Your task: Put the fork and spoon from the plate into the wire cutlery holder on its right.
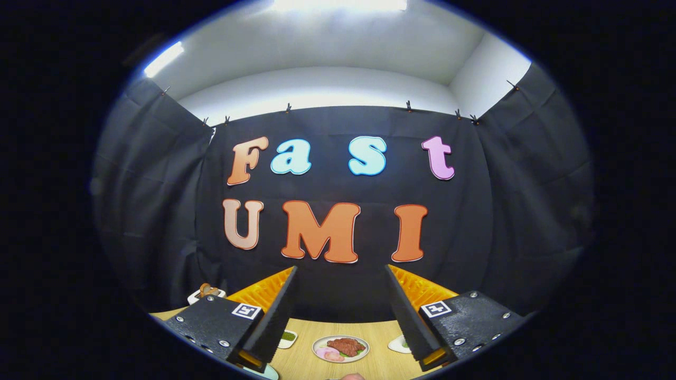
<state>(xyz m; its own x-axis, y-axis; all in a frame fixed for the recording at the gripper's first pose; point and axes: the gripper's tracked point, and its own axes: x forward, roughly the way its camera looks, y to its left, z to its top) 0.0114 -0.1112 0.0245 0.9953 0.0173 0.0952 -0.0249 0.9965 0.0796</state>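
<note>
Gripper view: our fingers [340,316] stand spread and empty, raised above the surface [301,364], a food plate [340,349] just ahead below them.

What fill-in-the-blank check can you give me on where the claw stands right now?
1. The claw has its two fingers spread ____ with nothing held between them.
2. On the wooden table, seen between the fingers, sits a round ____ of food.
3. The fingers point up at the booth's ____ cloth wall, not down at the table.
4. A small dish of something ____ lies just beside the left finger.

Missing words: open; plate; black; green
</note>
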